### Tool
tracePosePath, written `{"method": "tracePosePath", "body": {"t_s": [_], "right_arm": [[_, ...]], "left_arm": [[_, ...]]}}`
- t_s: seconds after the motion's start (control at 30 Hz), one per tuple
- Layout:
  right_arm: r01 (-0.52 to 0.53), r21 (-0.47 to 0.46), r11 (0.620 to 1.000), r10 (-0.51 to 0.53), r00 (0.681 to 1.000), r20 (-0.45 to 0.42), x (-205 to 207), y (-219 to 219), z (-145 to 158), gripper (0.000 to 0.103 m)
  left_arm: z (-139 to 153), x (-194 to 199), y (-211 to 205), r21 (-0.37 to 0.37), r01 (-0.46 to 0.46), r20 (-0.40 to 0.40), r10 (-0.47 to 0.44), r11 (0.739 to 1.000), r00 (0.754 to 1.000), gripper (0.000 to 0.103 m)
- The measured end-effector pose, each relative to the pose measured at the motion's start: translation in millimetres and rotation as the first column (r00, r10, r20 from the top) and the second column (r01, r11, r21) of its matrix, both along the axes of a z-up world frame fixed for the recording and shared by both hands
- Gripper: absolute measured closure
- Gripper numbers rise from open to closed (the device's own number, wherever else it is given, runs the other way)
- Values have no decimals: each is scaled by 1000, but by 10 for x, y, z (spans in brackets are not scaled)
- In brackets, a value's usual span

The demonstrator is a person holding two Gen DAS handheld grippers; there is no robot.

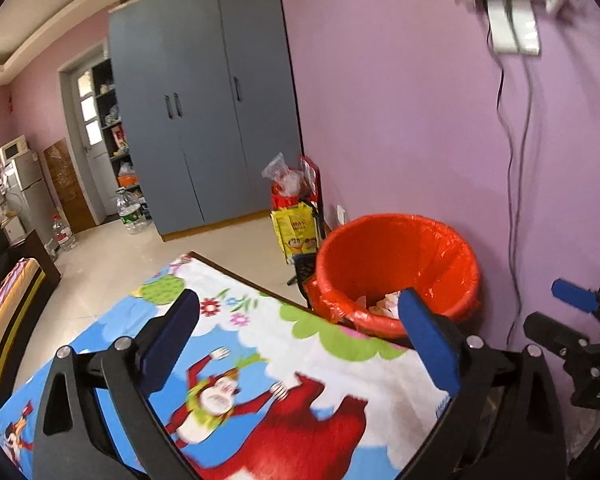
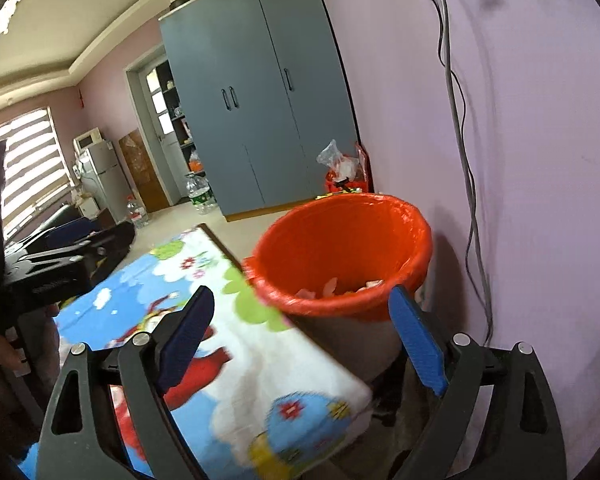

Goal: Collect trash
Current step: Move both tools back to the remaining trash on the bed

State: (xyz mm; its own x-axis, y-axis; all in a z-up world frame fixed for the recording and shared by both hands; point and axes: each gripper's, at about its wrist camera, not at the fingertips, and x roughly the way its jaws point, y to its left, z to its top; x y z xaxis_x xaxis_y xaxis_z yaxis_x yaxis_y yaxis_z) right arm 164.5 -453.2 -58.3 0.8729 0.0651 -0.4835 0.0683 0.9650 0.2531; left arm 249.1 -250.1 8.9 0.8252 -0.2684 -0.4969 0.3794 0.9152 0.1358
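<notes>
A trash bin lined with an orange-red bag (image 1: 396,256) stands beside the table against the purple wall; it also shows in the right wrist view (image 2: 340,236). Crumpled paper scraps (image 1: 384,302) lie in its bottom, and they show in the right wrist view too (image 2: 332,288). My left gripper (image 1: 300,328) is open and empty above the table with the cartoon-print cloth (image 1: 260,360), just left of the bin. My right gripper (image 2: 300,320) is open and empty, in front of the bin's near rim. The right gripper's blue fingertip (image 1: 572,295) shows at the left view's right edge.
A grey-blue wardrobe (image 1: 204,100) stands at the back. Bags of things (image 1: 296,208) sit between wardrobe and bin. Cables (image 1: 516,160) hang down the wall right of the bin. Water bottles (image 1: 130,210), a small fridge (image 1: 24,188) and a bed (image 1: 8,312) are to the left.
</notes>
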Motion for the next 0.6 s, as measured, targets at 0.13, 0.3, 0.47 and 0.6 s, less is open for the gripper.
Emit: {"method": "tracePosePath", "body": {"t_s": [0.13, 0.3, 0.47, 0.6], "right_arm": [[-21, -13, 1000, 21, 1000, 16, -252, 273, 115, 18], [-73, -42, 996, 73, 997, 19, -418, 669, 195, 18], [-147, -59, 987, 148, 989, 10, -563, 1159, 192, 18], [-209, -66, 976, 208, 978, -15, -617, 1575, 86, 18]], "left_arm": [[180, -396, 402, -12, -27, 46, 28, 1000, 999, 5], [179, -712, 905, -13, -84, 66, 84, 996, 994, 5], [142, -964, 1490, -25, -158, 49, 159, 987, 986, 5], [76, -1134, 1952, -39, -231, 22, 232, 972, 972, 5]]}}
